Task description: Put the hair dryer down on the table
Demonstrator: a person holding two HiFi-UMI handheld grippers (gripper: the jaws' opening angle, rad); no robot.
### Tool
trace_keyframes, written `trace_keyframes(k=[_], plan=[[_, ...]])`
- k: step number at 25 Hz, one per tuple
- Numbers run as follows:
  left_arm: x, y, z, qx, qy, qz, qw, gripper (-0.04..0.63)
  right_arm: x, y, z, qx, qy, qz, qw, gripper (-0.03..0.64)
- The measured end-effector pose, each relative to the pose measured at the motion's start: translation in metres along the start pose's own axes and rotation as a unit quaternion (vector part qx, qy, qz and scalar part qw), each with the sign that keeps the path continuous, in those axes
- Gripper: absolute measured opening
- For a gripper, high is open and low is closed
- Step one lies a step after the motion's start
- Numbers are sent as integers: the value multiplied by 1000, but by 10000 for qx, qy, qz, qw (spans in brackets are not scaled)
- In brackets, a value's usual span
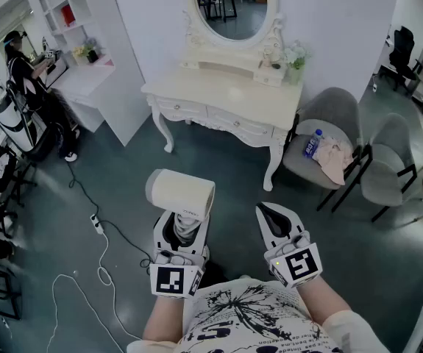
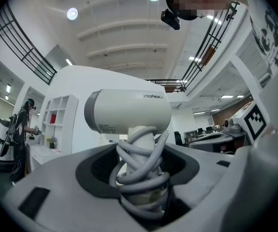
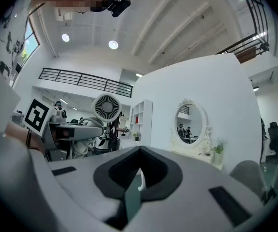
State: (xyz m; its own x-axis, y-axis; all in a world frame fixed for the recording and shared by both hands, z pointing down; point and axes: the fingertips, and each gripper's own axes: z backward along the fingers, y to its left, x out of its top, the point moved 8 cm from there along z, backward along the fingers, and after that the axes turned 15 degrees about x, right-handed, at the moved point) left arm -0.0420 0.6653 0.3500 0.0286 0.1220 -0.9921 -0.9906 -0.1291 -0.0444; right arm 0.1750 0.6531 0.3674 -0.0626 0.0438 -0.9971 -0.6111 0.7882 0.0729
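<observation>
While right claw (image 1: pixel 271 210) sits shut, left claw (image 1: pixel 185 225) grips hair dryer (image 1: pixel 181 193).

Hair dryer (image 1: pixel 180 193) in left gripper (image 1: pixel 185 225); table (image 1: pixel 215 95) ahead.

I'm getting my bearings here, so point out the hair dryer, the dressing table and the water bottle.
hair dryer (image 1: pixel 182 192): head view, on its cream barrel.
dressing table (image 1: pixel 218 94): head view, on the bare tabletop.
water bottle (image 1: pixel 312 145): head view, on its body.
</observation>
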Motion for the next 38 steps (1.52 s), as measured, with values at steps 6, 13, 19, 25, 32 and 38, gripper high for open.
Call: trace_keyframes(k=[6,13,19,25,32,38], plan=[[-1,2,8,-18,57,27,10000,255,-1,7,3,-30,8,-107,9999,17],[-8,9,6,-42,201,89,9997,255,-11,8,-4,-86,-16,-383,9992,17],[-14,30,-13,-55,223,88,9997,255,-17,-3,-33,-189,93,-396,9990,17],[-26,74,-67,-105,211,139,9996,255,-20,-27,-96,-269,115,-383,9988,17],[-36,142,-152,-297,170,248,9991,255,-15,-66,-188,-601,35,-344,9976,18],[-38,200,-216,-476,133,165,9986,255,-8,-91,-261,-909,5,-413,9950,17]])
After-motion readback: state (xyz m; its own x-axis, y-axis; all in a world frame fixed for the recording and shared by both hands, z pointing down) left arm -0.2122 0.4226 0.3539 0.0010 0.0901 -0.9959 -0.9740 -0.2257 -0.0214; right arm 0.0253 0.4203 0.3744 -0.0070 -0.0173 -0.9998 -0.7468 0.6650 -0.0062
